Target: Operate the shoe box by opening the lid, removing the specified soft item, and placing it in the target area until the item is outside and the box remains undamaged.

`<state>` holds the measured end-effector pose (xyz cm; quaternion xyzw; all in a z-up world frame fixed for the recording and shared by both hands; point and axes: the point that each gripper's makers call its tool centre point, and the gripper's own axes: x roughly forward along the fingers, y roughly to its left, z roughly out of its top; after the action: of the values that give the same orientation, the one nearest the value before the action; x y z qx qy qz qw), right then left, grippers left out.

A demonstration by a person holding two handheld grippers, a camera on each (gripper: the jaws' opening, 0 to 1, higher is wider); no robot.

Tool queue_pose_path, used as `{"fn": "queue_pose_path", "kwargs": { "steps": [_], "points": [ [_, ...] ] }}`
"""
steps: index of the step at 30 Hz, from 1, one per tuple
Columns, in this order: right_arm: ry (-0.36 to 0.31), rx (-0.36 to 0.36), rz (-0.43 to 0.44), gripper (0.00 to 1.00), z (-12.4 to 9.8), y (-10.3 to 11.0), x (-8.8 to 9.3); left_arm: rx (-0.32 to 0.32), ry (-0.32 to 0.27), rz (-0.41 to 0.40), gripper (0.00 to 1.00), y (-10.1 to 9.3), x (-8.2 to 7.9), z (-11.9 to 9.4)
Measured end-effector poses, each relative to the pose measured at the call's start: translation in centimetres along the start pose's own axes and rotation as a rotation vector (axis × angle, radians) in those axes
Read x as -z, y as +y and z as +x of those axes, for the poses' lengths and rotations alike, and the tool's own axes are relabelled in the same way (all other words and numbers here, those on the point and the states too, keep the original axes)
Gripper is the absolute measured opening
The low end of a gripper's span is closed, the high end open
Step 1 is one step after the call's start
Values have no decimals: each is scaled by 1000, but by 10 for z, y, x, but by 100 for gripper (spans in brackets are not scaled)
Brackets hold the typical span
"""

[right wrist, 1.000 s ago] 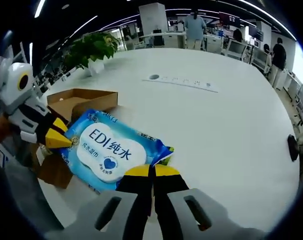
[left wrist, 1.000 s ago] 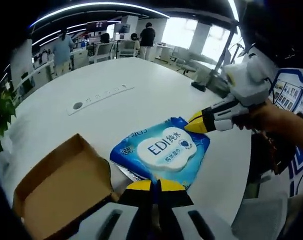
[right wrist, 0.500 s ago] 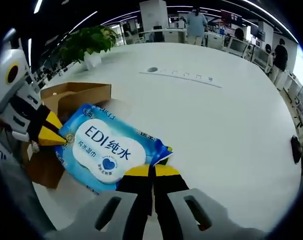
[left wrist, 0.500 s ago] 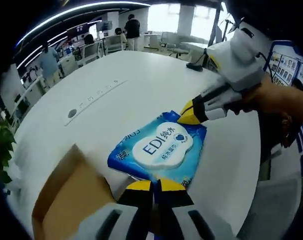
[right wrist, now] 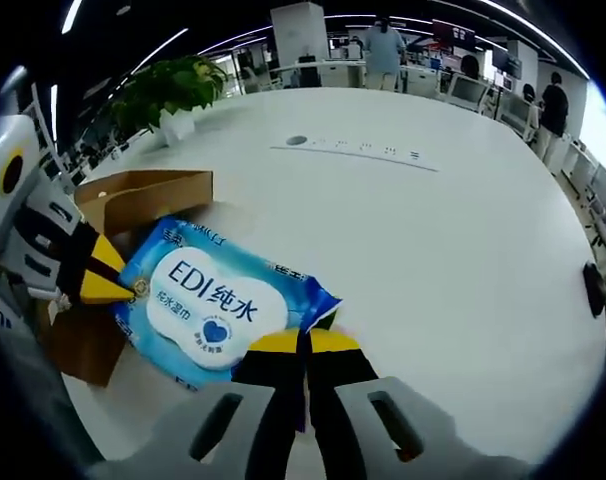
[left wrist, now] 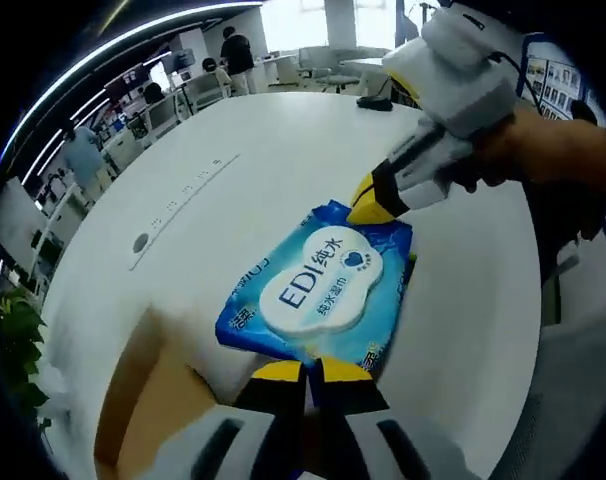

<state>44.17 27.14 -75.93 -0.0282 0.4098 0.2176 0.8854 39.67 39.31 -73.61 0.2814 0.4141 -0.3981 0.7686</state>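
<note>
1. The wet wipes pack (left wrist: 321, 292) is out of the shoe box (right wrist: 123, 205) and held over the white desk (right wrist: 453, 250), one gripper on each end. In the right gripper view the box sits at about 10 o'clock from the pack, just beside it.
2. Left gripper (left wrist: 305, 372): fingers closed tight on the near edge seam of the pack. Right gripper (right wrist: 305, 345): fingers clamped on the crimped end seam at the opposite end.
3. Handling guess: soft, floppy plastic pouch, likely a bit heavy for its size since it's full of damp wipes. The film looks glossy, so probably slippery.
4. Best hold is right where they've got it, on the flat sealed seams at the ends. The puffy middle with the white label flap would just squish and slide out.
5. With one end only, I'd expect it to sag and swing, so two-end support makes sense until it's set down flat.
</note>
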Motion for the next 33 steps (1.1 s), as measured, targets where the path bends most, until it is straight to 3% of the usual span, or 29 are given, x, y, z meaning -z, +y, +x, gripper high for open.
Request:
{"fn": "queue_pose_path", "kwargs": {
  "steps": [8,15,20,26,33],
  "points": [
    [-15,5,-3,0,-2,3,-3,-10,53,71,6,1,11,1],
    [-18,14,-16,0,-3,3,-4,-2,47,84,12,0,11,-4],
    [-25,24,-30,1,-7,1,-4,13,26,37,18,-1,8,-11],
    [-39,23,-41,4,-11,2,-8,29,-40,2,18,-6,-5,-23],
    [-53,30,-61,9,-22,1,-9,49,-88,-43,21,-8,-8,-35]
  ]
}}
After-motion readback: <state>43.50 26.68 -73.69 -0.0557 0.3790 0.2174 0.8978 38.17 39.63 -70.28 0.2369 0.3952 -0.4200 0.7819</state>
